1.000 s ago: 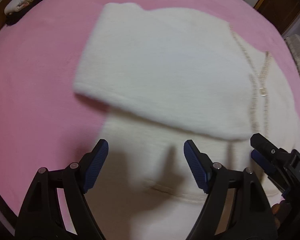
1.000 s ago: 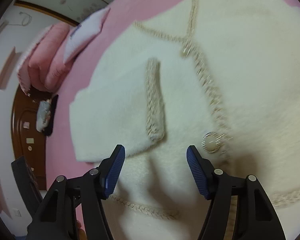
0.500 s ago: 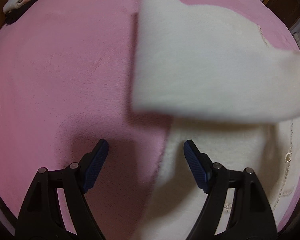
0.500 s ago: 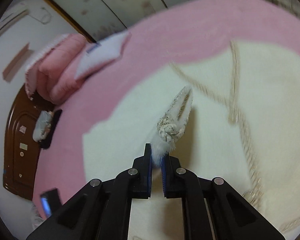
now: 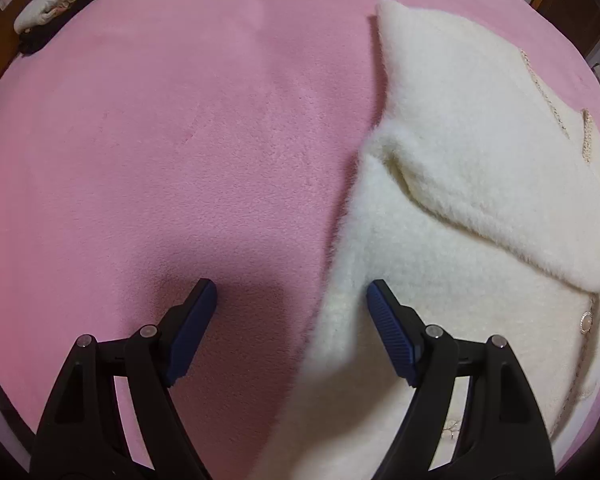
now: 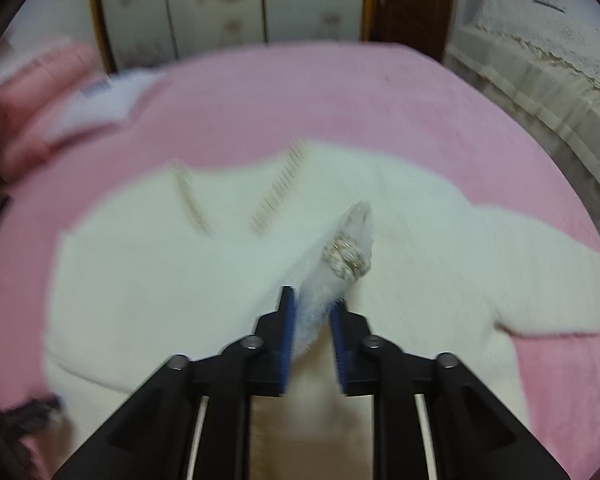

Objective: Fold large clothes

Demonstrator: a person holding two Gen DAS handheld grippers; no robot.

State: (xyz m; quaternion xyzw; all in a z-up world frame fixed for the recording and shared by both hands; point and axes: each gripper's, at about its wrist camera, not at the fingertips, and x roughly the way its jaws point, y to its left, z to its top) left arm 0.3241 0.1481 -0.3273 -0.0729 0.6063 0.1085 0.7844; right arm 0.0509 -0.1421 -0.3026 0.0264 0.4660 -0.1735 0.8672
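Left gripper (image 5: 290, 306) hovering with jaws spread wide, gripping nothing; cream fuzzy cardigan (image 5: 480, 208) filling the right half of the left wrist view, its side edge running down between the jaws, right pad over the fleece, left pad over bare pink blanket (image 5: 160, 140). Sleeve (image 5: 500, 184) lying folded diagonally across the body, from upper centre to the right edge, pearl button (image 5: 587, 321) peeking out at lower right. Right gripper (image 6: 312, 312) opening its jaws, standing narrow with a pinch of the sleeve cuff (image 6: 346, 254) between them; left pad touching the fleece, right pad looking just clear of it, though blur making contact hard to call. Cuff with its beaded trim sticking up just above the fingertips at frame centre; cardigan body spreading below it across the middle of the right wrist view. Differing from a second ago: left view then showing both pads over the cardigan with the right gripper at lower right, now sitting over the garment's edge with that gripper gone from frame; right jaws then standing wide over the flat cuff, clamping tight on it half a second ago, now parting.
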